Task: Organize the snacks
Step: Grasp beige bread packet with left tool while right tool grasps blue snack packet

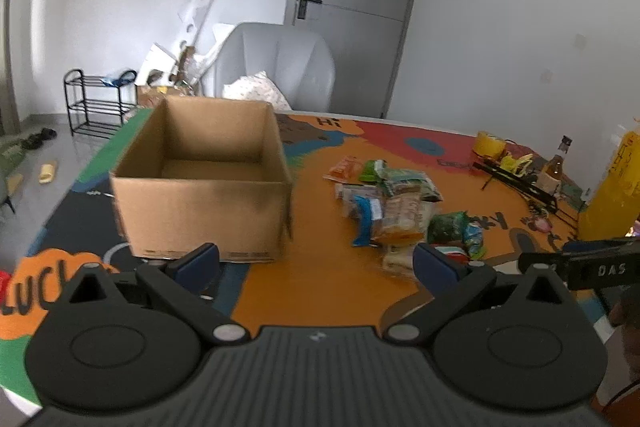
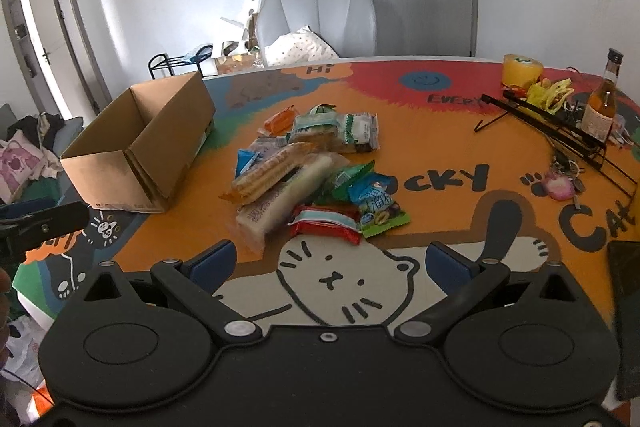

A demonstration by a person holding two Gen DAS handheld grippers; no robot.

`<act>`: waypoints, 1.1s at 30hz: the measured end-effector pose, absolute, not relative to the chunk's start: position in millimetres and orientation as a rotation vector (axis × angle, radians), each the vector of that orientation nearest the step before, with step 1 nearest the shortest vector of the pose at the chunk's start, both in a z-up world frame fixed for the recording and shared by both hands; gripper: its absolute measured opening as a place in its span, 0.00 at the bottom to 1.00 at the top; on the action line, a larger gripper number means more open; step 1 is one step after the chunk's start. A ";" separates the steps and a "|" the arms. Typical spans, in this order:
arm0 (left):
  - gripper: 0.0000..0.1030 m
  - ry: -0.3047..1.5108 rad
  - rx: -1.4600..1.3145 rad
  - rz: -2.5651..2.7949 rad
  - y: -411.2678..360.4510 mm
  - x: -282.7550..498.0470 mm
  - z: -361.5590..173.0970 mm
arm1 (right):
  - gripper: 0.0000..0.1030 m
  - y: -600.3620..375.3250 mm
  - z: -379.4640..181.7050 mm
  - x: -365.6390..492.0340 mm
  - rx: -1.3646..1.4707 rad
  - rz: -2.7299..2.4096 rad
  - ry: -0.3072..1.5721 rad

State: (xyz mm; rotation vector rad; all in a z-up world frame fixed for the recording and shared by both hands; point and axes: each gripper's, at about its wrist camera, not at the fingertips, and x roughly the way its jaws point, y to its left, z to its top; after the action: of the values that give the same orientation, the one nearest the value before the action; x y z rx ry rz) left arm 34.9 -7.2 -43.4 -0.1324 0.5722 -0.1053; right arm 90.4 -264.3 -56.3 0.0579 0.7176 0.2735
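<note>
An open, empty cardboard box (image 1: 202,183) stands on the colourful table; the right wrist view shows the same box (image 2: 140,147) at the left. To its right lies a heap of snack packets (image 1: 394,203), seen closer as a pile of snacks (image 2: 316,171) with a red packet (image 2: 324,225) and a blue-green one (image 2: 376,207) nearest. My left gripper (image 1: 316,261) hovers open just in front of the box's near right corner, holding nothing. My right gripper (image 2: 330,261) is open too, a short way short of the pile, over the cat drawing.
A yellow tape roll (image 2: 520,69), a black wire rack (image 2: 560,131), a glass bottle (image 2: 604,103) and keys (image 2: 560,183) crowd the table's right side. A tall yellow container (image 1: 612,187) stands at far right. A grey chair (image 2: 320,23) sits behind the table.
</note>
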 end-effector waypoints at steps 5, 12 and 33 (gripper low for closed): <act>0.98 0.591 -0.142 -0.147 -20.2 49.6 -55.1 | 1.00 -274.2 -67.1 100.5 0.058 0.253 0.695; 0.87 0.629 -0.130 -0.196 -43.6 74.7 -72.4 | 0.77 -295.8 -82.2 126.1 0.120 0.246 0.693; 0.70 0.689 -0.174 -0.254 -73.5 150.3 -96.5 | 0.57 -303.2 -106.3 182.8 0.189 0.296 0.743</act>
State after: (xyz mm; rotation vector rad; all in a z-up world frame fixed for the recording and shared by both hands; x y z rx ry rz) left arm 150.3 -73.5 -96.5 -0.1742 0.6885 -0.2544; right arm 182.8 -303.2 -106.3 0.1886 0.7425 0.2961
